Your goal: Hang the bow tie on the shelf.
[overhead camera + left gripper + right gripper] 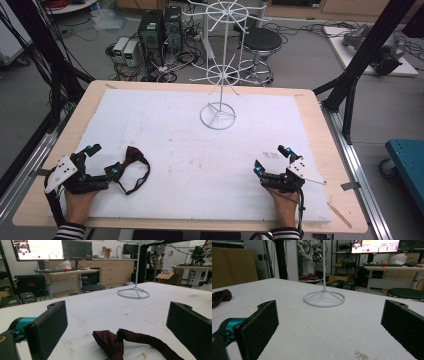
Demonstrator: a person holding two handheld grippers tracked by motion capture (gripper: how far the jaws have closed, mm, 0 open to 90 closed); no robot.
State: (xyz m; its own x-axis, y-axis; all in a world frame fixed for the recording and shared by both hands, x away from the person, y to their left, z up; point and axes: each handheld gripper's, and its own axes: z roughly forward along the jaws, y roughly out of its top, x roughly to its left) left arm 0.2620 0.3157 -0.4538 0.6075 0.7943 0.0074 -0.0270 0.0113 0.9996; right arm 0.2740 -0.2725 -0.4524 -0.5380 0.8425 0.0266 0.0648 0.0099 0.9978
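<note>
high view: the left gripper (pixel 102 161), jaws wide, sits near left by the dark red bow tie (pixel 131 167). the right gripper (pixel 271 159), jaws wide, sits near right. the white wire stand (pixel 218 116) is far.

left gripper view: the tie (pixel 130 342) lies between its jaws.

right gripper view: the stand (pixel 324 298) is ahead, the tie (pixel 221 297) far left.

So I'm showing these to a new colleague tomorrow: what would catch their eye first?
Probably the tall white wire display rack, standing on its ring base at the far middle of the white table. Next, the dark maroon bow tie lying at the near left, between the open jaws of the left hand-held gripper. The right hand-held gripper rests open at the near right, with nothing between its jaws.
</note>
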